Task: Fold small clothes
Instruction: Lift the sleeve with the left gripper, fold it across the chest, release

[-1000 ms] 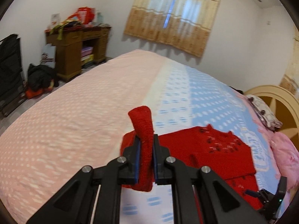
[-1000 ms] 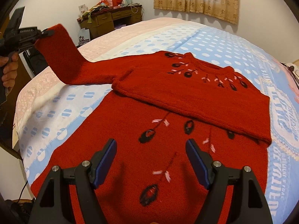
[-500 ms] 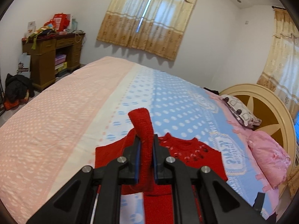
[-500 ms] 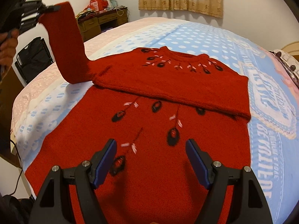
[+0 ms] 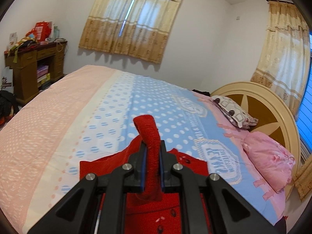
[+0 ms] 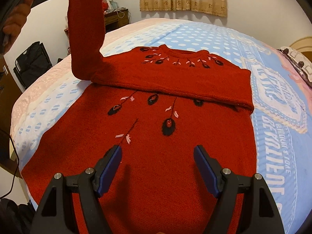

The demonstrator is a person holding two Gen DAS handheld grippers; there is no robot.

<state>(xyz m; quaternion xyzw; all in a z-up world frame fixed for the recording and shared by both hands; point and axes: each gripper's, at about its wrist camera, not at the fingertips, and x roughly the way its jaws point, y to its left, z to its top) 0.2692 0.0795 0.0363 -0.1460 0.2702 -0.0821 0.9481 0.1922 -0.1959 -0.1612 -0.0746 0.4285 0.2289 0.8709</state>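
Note:
A red knitted sweater (image 6: 156, 136) with black and pink flower stitching lies flat on the bed (image 6: 195, 33). One sleeve lies folded across the chest below the collar. The other sleeve (image 6: 85, 29) stands lifted almost upright at the sweater's left shoulder. My left gripper (image 5: 153, 150) is shut on that sleeve's cuff (image 5: 149, 134), which sticks up between the blue pads. In the right wrist view the left gripper shows only as a dark edge at the top left with a hand (image 6: 15, 21) behind it. My right gripper (image 6: 158, 152) hovers open above the sweater's lower body, with nothing between its fingers.
The bed sheet is pink on the left (image 5: 39, 126) and blue with white dots on the right. Pillows (image 5: 267, 159) and a round headboard (image 5: 273, 105) lie at the right. A wooden desk (image 5: 35, 66) with clutter stands by the left wall. Curtains (image 5: 132, 19) cover the window.
My left gripper has carried the sleeve cuff upward and toward the sweater's body, so the sleeve now stands nearly upright. The right gripper shifted a little over the lower sweater and stayed open.

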